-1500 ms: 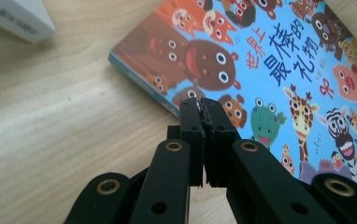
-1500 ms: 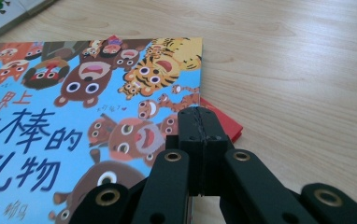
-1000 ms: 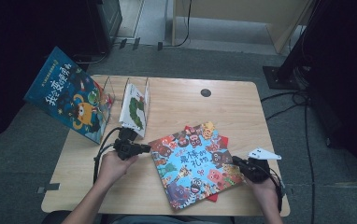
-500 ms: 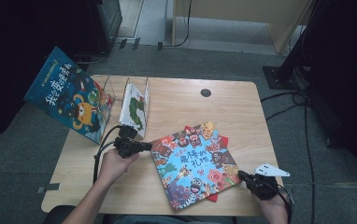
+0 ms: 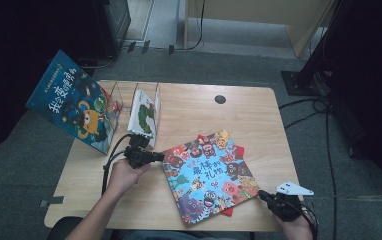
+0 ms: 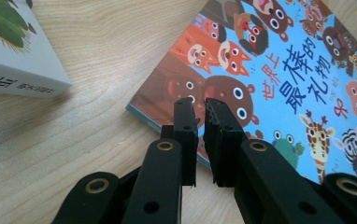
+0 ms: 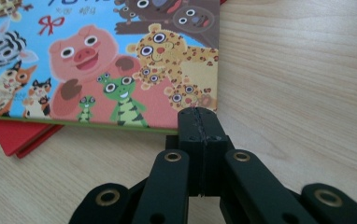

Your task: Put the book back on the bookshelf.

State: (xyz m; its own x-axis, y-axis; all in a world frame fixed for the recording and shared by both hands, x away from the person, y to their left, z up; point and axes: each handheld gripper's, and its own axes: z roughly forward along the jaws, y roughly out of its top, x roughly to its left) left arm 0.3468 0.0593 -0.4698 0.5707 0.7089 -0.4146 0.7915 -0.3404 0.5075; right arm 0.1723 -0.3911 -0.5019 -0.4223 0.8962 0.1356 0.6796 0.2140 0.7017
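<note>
1. A large flat picture book with a bright blue cover full of cartoon animals (image 5: 208, 176) lies face up on the pale wooden table (image 5: 199, 107), turned at an angle, near the person's edge and a little right of the middle.
2. A thin red book (image 5: 227, 211) lies under it, with a corner poking out at the near edge; in the right gripper view that red corner (image 7: 22, 137) shows beneath the blue cover (image 7: 97, 60).
3. The left gripper (image 5: 158, 157), black and held in the person's left hand (image 5: 121, 176), points to the right at the blue book's left edge.
4. In the left gripper view its tip (image 6: 198, 103) hangs over the book's left edge (image 6: 279, 84); the jaws stand a narrow slit apart, have just been opening, and nothing is between them.
5. The right gripper (image 5: 263, 196), with a grey three-cornered plate on top, sits at the table's near right, just beside the blue book's lower right corner.
6. In the right gripper view its tip (image 7: 198, 113) lies at that corner; the jaws are pressed together, with nothing clamped.
7. At the far left of the table a wire book stand (image 5: 155, 102) holds an upright white book with a green caterpillar picture (image 5: 143, 117).
8. A dark blue picture book with yellow lettering (image 5: 74, 102) leans at the stand's left end, overhanging the table edge.
</note>
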